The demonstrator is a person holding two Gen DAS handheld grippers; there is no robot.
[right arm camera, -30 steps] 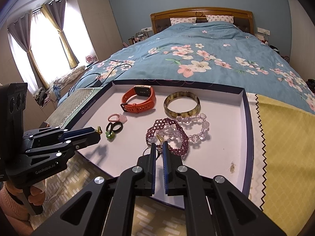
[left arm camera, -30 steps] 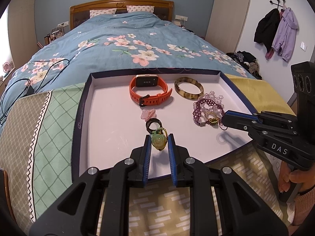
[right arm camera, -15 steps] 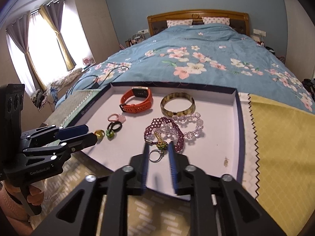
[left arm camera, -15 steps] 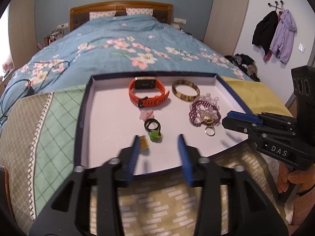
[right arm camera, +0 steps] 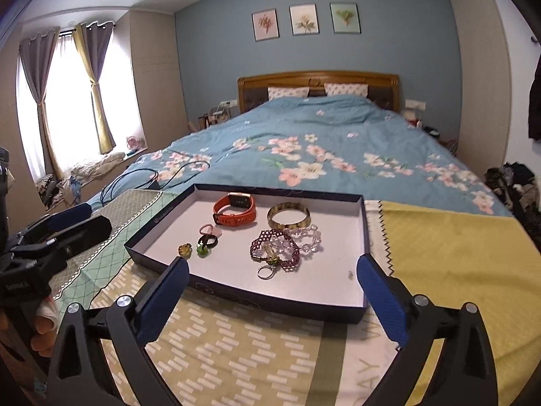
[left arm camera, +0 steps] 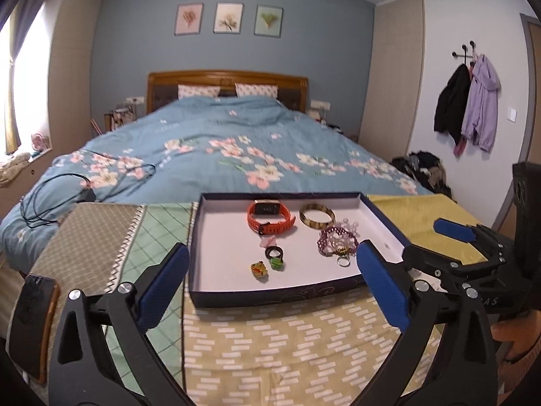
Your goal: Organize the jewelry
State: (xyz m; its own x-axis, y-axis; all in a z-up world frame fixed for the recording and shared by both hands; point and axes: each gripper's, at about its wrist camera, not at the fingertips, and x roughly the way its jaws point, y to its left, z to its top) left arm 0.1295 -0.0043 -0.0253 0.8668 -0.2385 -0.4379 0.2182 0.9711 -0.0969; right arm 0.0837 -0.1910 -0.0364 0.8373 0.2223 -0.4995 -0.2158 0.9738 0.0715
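Observation:
A shallow dark-rimmed tray [left arm camera: 270,296] [right arm camera: 236,296] with a white floor holds the jewelry. In it lie an orange watch [left arm camera: 268,220] [right arm camera: 235,213], a tortoiseshell bangle [left arm camera: 316,220] [right arm camera: 288,216], purple and clear bead bracelets [left arm camera: 336,240] [right arm camera: 275,248], a silver ring [left arm camera: 342,262] [right arm camera: 264,272], a pink piece [right arm camera: 209,229], a black ring [left arm camera: 274,253] [right arm camera: 207,240], a green ring [left arm camera: 276,264] [right arm camera: 202,251] and a yellow-green pendant [left arm camera: 259,269] [right arm camera: 185,249]. My left gripper [left arm camera: 270,280] and right gripper [right arm camera: 270,287] are open, empty, and held back short of the tray's near edge.
The tray rests on patterned cloths [left arm camera: 270,338] at the foot of a blue floral bed [left arm camera: 219,142]. A dark phone [left arm camera: 32,314] lies at the far left edge. Cables [left arm camera: 67,189] lie on the bed. Clothes are piled on the floor at right [left arm camera: 422,169].
Both grippers opened wide, let go of their pieces in the tray and drew back toward me. The pendant now lies by the green ring, the silver ring by the purple bracelet.

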